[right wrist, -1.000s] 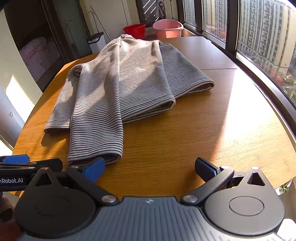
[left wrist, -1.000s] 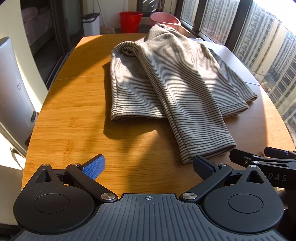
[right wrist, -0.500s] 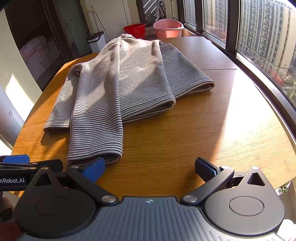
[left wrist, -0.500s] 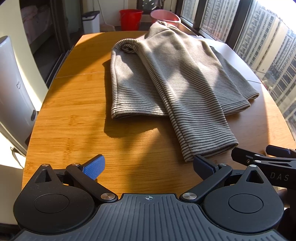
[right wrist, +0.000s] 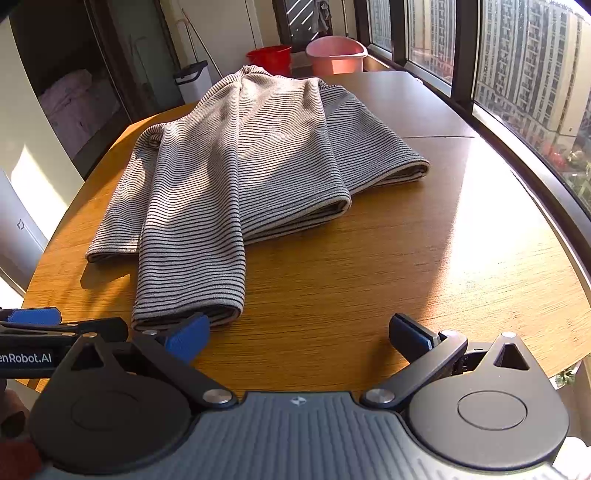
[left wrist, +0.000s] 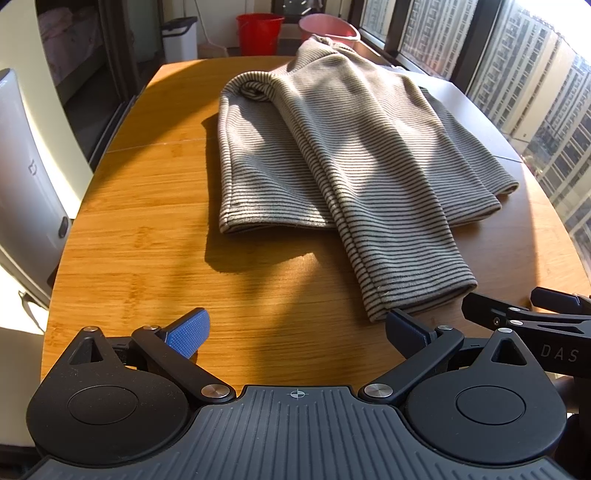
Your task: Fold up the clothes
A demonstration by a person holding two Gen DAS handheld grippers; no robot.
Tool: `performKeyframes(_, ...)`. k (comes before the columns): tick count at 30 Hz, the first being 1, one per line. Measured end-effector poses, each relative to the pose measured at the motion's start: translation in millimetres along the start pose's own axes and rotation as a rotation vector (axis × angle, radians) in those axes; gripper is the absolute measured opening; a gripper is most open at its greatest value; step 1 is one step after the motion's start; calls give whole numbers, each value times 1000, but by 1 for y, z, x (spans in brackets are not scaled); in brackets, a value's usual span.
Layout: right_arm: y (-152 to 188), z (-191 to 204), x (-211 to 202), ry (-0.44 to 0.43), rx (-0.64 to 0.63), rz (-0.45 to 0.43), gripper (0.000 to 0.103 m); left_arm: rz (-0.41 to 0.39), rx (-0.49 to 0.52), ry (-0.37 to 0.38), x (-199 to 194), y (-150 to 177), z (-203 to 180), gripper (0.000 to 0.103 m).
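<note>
1. Striped sweater (left wrist: 354, 155) (right wrist: 243, 162): beige/grey with thin dark stripes, lying on the wooden table (left wrist: 147, 229) (right wrist: 406, 266). Both sides folded in over the body. One sleeve (left wrist: 402, 258) (right wrist: 192, 266) runs diagonally down the front, and its cuff reaches the near part of the table. Collar end points to the far edge. Part sunlit, part in shadow.
2. Left gripper (left wrist: 295, 332): low over the near table edge, jaws wide, holding nothing. Blue pads (left wrist: 186, 332) visible. Its right finger sits just in front of the sleeve cuff; can't tell if it touches.
3. Right gripper (right wrist: 299, 336) (left wrist: 524, 317): beside the left one, same height, jaws wide and empty. Its left pad (right wrist: 186, 338) is right at the cuff end; contact unclear.
4. Containers, all on the floor past the far table end: red bucket (left wrist: 260, 31) (right wrist: 269, 57), pink basin (left wrist: 328, 29) (right wrist: 336, 55), white bin with dark lid (left wrist: 179, 38) (right wrist: 192, 79). Contents not visible.
</note>
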State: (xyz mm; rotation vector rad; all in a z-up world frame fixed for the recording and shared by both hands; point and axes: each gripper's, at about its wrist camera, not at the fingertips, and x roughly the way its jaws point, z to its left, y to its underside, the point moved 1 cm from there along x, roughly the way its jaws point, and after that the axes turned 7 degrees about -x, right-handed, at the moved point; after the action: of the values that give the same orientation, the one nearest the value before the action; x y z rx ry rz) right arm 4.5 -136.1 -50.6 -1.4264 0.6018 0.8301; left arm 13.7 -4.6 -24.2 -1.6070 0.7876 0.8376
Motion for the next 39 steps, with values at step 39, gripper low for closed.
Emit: performKeyframes(39, -37, -48, 1, -114, 164, -239, 103, -179, 72, 287, 9, -51, -4, 103)
